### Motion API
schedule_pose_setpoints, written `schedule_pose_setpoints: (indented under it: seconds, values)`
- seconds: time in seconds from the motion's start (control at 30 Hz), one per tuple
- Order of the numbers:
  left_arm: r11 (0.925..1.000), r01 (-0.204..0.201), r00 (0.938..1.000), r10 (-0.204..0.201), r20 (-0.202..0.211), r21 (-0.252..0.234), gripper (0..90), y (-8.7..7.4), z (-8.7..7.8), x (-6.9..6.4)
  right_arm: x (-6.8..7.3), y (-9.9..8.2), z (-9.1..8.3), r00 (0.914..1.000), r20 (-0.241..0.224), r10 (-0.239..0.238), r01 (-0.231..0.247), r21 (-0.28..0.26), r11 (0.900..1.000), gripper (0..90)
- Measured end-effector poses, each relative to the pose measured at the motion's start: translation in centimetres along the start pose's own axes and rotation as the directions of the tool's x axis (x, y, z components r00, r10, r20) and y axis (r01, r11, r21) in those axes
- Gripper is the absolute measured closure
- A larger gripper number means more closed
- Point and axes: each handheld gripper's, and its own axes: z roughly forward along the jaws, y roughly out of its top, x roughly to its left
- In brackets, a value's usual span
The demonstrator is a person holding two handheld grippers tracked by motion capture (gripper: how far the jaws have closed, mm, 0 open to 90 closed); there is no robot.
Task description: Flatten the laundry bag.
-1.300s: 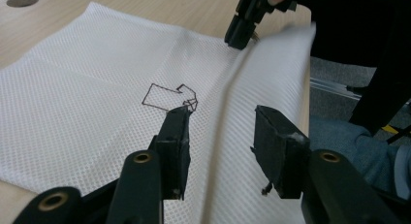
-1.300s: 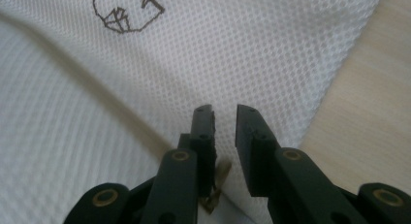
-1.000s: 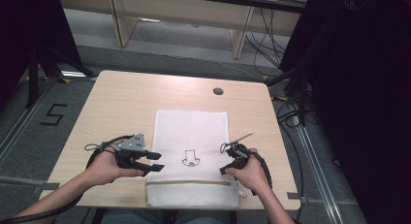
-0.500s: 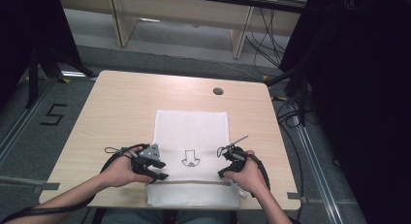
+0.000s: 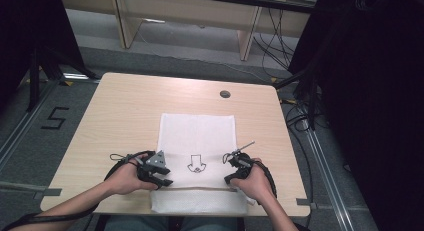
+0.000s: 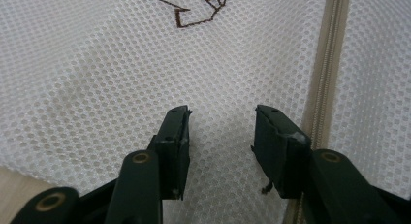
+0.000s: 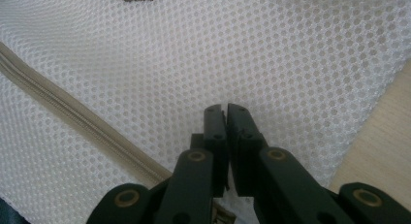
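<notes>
**White mesh bag flat on the table, both grippers at its near end**

One mesh bag lying flat on the wooden table, long axis running from near edge to far edge, near end overhanging the edge. One zipper across the near end; one printed dark motif mid-bag. Two grippers: left gripper at the bag's near left edge, jaws apart, just closing a little, mesh beneath and between them, not clamped. Right gripper at the near right edge, jaws just closed together, pinching a fold of mesh, beside the zipper.
</notes>
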Motion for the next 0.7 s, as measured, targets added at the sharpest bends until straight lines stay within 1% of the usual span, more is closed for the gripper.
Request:
schedule_pose_setpoints:
  seconds: [0.03, 0.07, 0.17, 0.2, 0.23, 0.27, 0.3, 0.33, 0.37, 0.4, 0.43, 0.47, 0.5, 0.53, 0.57, 0.6, 0.63, 0.67, 0.7]
  values:
    - [1.0, 0.0, 1.0, 0.0, 0.0, 0.0, 56.9, 0.0, 0.0, 0.0, 0.1, 0.0, -0.1, 1.0, 0.003, -0.004, 0.004, 0.013, 0.9999, 87.6]
    - [1.0, -0.006, 0.9999, 0.006, -0.011, 0.0, 56.9, 0.0, 0.0, 0.1, 0.2, 0.1, 0.0, 1.0, 0.009, -0.003, 0.003, 0.014, 0.9999, 87.7]
    - [1.0, -0.005, 0.9998, 0.005, -0.019, 0.0, 57.0, -0.1, 0.0, 0.2, 0.4, 0.2, 0.1, 0.9999, 0.008, -0.007, 0.007, 0.008, 0.9999, 87.8]
    - [1.0, 0.005, 0.9995, -0.005, -0.031, -0.002, 57.0, -0.1, -0.1, 0.5, 0.4, 0.3, 0.1, 0.9998, 0.01, -0.019, 0.019, 0.008, 0.9998, 87.9]
    - [1.0, 0.005, 0.9995, -0.005, -0.031, -0.002, 57.0, -0.1, -0.1, 0.5, 0.4, 0.3, 0.1, 0.9998, 0.01, -0.019, 0.019, 0.008, 0.9998, 87.9]
    - [1.0, -0.003, 0.9991, 0.003, -0.042, 0.005, 57.1, -0.3, -0.2, 0.9, 0.6, 0.5, 0.3, 0.9993, 0.021, -0.03, 0.03, 0.01, 0.9995, 87.8]
    - [0.9992, -0.03, 0.9981, 0.031, -0.052, 0.026, 57.4, -0.3, -0.4, 1.3, 0.8, 0.6, 0.2, 0.9998, 0.015, -0.016, 0.016, 0.016, 0.9997, 87.7]
    - [0.999, -0.032, 0.9975, 0.034, -0.061, 0.032, 57.5, -0.3, -0.5, 1.4, 0.9, 0.7, 0.3, 0.9996, 0.018, -0.02, 0.02, 0.007, 0.9998, 87.7]
    - [0.999, -0.032, 0.9975, 0.034, -0.061, 0.032, 57.5, -0.3, -0.5, 1.4, 0.9, 0.7, 0.3, 0.9996, 0.018, -0.02, 0.02, 0.007, 0.9998, 87.7]
    - [0.9995, -0.018, 0.9975, 0.02, -0.068, 0.026, 57.6, -0.4, -0.6, 1.6, 1.1, 0.9, 0.4, 0.9998, 0.014, -0.013, 0.013, 0.014, 0.9998, 87.3]
    - [0.999, -0.03, 0.9965, 0.032, -0.077, 0.032, 57.6, -0.5, -0.7, 1.7, 0.9, 1.0, 0.5, 0.9993, 0.014, -0.034, 0.034, 0.007, 0.9994, 87.1]
    - [0.999, -0.03, 0.9965, 0.032, -0.077, 0.032, 57.8, -0.5, -0.7, 1.7, 0.9, 1.0, 0.5, 0.9993, 0.014, -0.034, 0.034, 0.007, 0.9994, 87.1]
    - [0.9993, -0.021, 0.996, 0.024, -0.086, 0.031, 57.9, -0.5, -0.7, 1.7, 0.8, 1.1, 0.6, 0.9996, -0.001, -0.03, 0.03, -0.005, 0.9995, 84.9]
    - [0.9994, -0.019, 0.9961, 0.022, -0.086, 0.029, 57.9, -0.5, -0.7, 1.8, 0.8, 1.1, 0.6, 0.9998, -0.008, -0.017, 0.017, -0.001, 0.9999, 84.9]
    - [0.9994, -0.019, 0.9961, 0.022, -0.086, 0.029, 57.9, -0.5, -0.7, 1.8, 0.8, 1.1, 0.6, 0.9998, -0.008, -0.017, 0.017, -0.001, 0.9999, 84.9]
    - [0.9998, -0.005, 0.9962, 0.006, -0.087, 0.021, 57.9, -0.7, -0.7, 1.8, 0.7, 1.2, 0.6, 0.9995, -0.007, -0.03, 0.03, -0.015, 0.9994, 85.2]
    - [0.9997, -0.011, 0.9962, 0.012, -0.086, 0.02, 58.0, -0.7, -0.8, 1.9, 0.6, 1.2, 0.6, 0.9996, -0.006, -0.028, 0.027, -0.018, 0.9995, 85.4]
    - [0.9998, -0.01, 0.9956, 0.012, -0.093, 0.015, 58.1, -0.8, -0.8, 1.8, 0.7, 1.2, 0.6, 0.9998, 0.003, -0.019, 0.019, -0.017, 0.9997, 85.4]
    - [0.9993, 0.029, 0.9946, -0.031, -0.099, -0.024, 58.4, -0.8, -0.5, 1.5, 0.6, 1.2, 0.6, 0.9994, 0.0, -0.035, 0.035, -0.024, 0.9991, 85.4]
